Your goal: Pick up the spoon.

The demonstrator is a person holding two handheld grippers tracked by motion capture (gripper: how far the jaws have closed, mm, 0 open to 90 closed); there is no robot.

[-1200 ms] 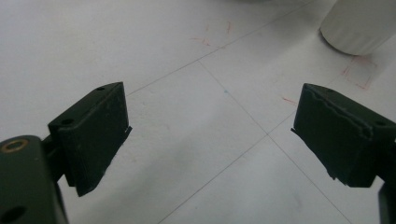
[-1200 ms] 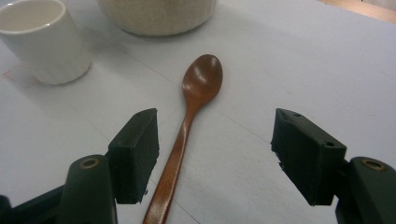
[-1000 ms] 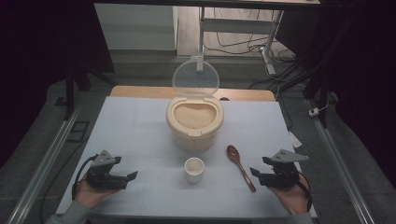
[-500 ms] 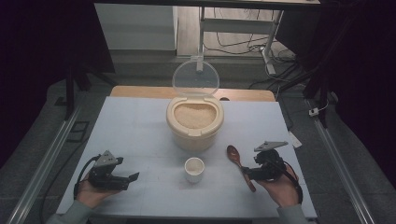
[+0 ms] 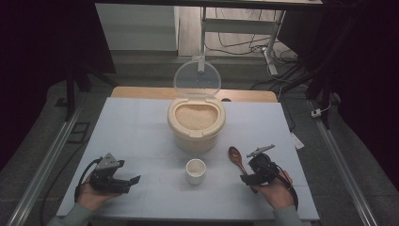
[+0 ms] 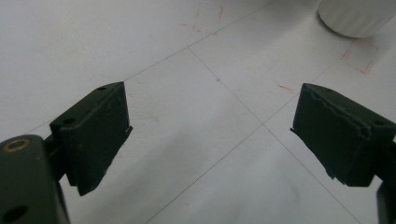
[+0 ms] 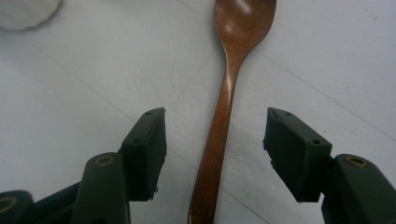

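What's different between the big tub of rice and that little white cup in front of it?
The rice tub is far larger than the white cup. The tub is beige, the cup white. The tub holds rice and has a clear lid standing open behind it; the cup has no lid and looks empty. Both stand upright on the table.

White table (image 5: pixel 141 122) sitting mid-room under light, a wooden board edge (image 5: pixel 141 92) showing at its far side. Dark surroundings closing in left and right. Grey floor (image 5: pixel 357 179) running around it, metal rails (image 5: pixel 42 174) lying along both sides. Cables (image 5: pixel 244 47) trailing beyond, near a pale metal frame (image 5: pixel 235 26).
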